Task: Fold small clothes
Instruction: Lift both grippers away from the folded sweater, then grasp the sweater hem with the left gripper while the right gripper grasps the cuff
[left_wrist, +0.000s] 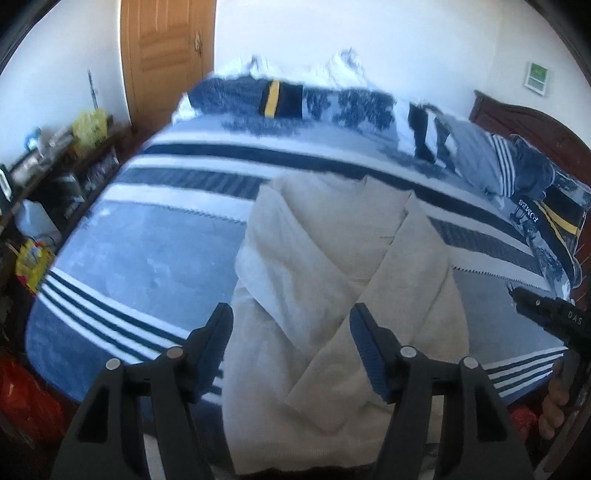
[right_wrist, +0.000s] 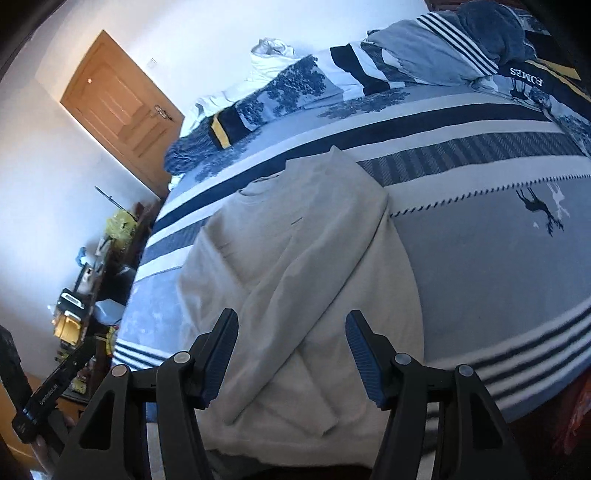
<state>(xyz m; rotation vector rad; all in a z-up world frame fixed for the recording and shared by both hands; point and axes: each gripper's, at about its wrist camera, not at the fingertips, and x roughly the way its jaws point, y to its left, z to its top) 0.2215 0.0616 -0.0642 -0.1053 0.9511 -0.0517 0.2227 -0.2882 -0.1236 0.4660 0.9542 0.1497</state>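
Note:
A cream long-sleeved top (left_wrist: 332, 288) lies flat on the blue striped bed cover (left_wrist: 147, 266), collar at the far end, both sleeves folded across the chest in an X. Its hem hangs over the bed's near edge. It also shows in the right wrist view (right_wrist: 295, 280). My left gripper (left_wrist: 291, 343) is open and empty, held above the lower part of the top. My right gripper (right_wrist: 291, 350) is open and empty, also above the lower part of the top, over the crossed sleeves. The right gripper's body (left_wrist: 554, 317) shows at the right edge of the left wrist view.
Rumpled pillows and bedding (left_wrist: 480, 155) lie along the far side of the bed. A wooden door (left_wrist: 166, 55) stands in the far wall. A cluttered dark shelf (left_wrist: 55, 166) runs along the left of the bed. A dark headboard (left_wrist: 535, 125) is at the right.

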